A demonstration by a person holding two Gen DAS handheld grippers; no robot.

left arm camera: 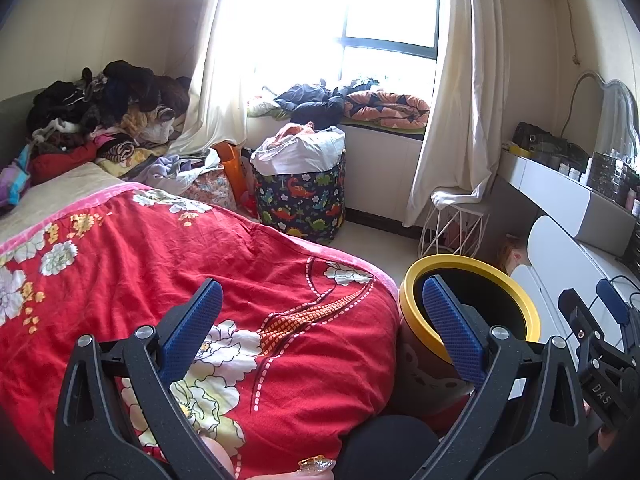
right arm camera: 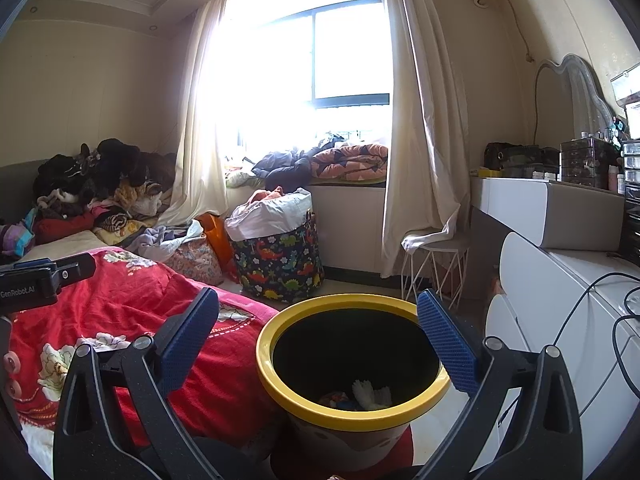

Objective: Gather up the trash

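Bedroom clutter beside a bright window.
Red floral quilt [left arm camera: 168, 280] at seven o'clock; dinosaur-print basket [left arm camera: 300, 200] at twelve; white vanity [right arm camera: 552, 216] at three.

bin [right arm camera: 352, 364] right of bed [right arm camera: 140, 320], trash [right arm camera: 370, 396] inside

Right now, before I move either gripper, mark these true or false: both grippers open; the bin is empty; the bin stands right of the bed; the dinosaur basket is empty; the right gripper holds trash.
1. Both the left gripper and right gripper are open. True.
2. The yellow-rimmed trash bin is empty. False: white crumpled trash and other bits lie inside.
3. The bin stands right of the red floral bedspread. True.
4. The dinosaur-print basket is empty. False: it is filled with cloth.
5. The right gripper holds trash. False: nothing is between its fingers.
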